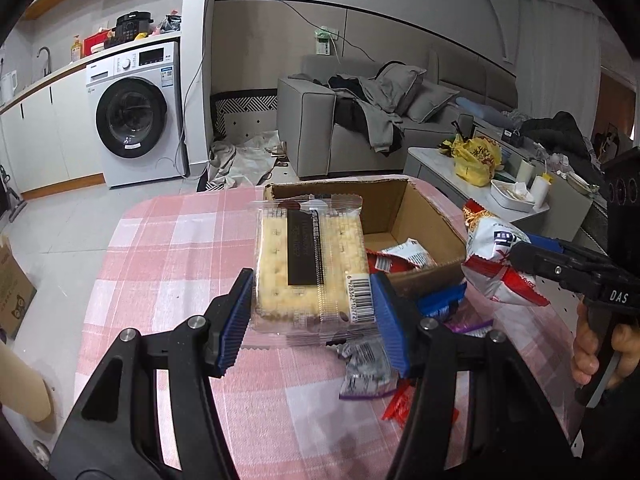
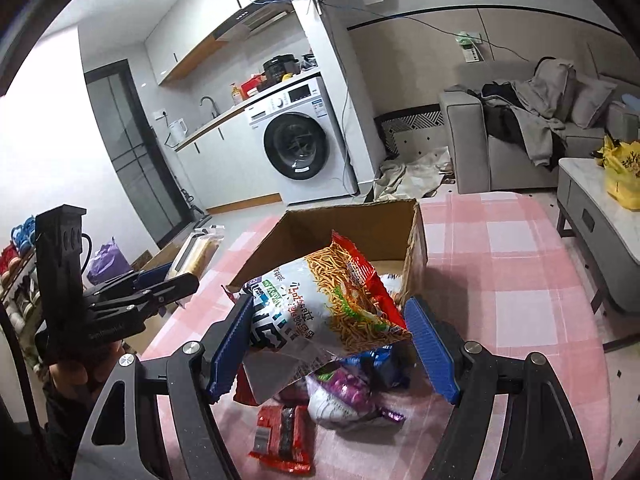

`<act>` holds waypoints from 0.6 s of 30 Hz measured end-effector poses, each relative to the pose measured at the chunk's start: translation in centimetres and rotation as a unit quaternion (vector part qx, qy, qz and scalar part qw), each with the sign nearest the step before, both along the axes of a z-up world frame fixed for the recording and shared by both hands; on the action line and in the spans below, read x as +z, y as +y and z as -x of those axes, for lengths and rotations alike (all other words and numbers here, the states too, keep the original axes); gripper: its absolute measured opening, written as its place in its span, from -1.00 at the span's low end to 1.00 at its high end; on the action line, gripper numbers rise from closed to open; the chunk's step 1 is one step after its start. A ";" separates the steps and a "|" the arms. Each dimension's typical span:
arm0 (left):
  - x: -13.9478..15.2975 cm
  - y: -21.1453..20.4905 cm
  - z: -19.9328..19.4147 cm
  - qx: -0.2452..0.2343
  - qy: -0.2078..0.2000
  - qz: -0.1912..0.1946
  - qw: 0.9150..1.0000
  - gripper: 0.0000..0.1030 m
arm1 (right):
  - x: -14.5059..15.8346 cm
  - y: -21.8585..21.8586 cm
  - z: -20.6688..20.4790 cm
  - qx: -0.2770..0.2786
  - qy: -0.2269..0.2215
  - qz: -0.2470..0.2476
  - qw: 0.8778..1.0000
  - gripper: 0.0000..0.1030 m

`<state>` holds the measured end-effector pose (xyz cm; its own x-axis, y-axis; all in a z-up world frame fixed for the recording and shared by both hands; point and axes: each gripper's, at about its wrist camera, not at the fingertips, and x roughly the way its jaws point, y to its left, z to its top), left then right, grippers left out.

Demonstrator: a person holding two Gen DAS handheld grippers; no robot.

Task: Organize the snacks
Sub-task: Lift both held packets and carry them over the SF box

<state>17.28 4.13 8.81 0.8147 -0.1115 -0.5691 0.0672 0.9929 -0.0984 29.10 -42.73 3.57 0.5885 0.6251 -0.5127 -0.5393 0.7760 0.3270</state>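
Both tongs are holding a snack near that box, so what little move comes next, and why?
Probably the left tongs should carry the cracker pack forward over the cardboard box and let go. The pack is gripped just short of the open box, which already holds snacks; the right tongs hold the noodle snack bag beside it.

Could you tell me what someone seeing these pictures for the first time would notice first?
Probably the two held snacks: the left gripper clamps a clear cracker pack, and the right gripper holds a red-and-white snack bag, both just short of the open cardboard box. Below lies a heap of loose packets on the pink checked tablecloth.
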 end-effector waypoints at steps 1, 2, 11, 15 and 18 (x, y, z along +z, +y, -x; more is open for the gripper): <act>0.0 0.0 -0.4 -0.001 0.002 0.001 1.000 0.07 | 0.0 0.1 -0.3 -0.001 0.002 -0.002 1.000 0.50; -0.1 0.0 -0.9 -0.001 0.004 0.001 1.000 0.07 | 0.0 0.2 -0.6 -0.005 0.003 -0.005 1.000 0.50; -1.6 -0.5 -6.0 0.002 0.008 -0.003 1.000 0.07 | -0.4 1.5 -3.4 -0.025 0.004 -0.016 1.000 0.50; -3.0 -1.0 -8.2 0.001 0.019 -0.005 1.000 0.07 | -0.9 2.2 -5.0 -0.031 0.010 -0.019 0.999 0.48; -3.8 -1.2 -9.5 -0.003 0.024 -0.006 1.000 0.07 | -1.2 2.7 -6.2 -0.033 0.012 -0.013 0.999 0.47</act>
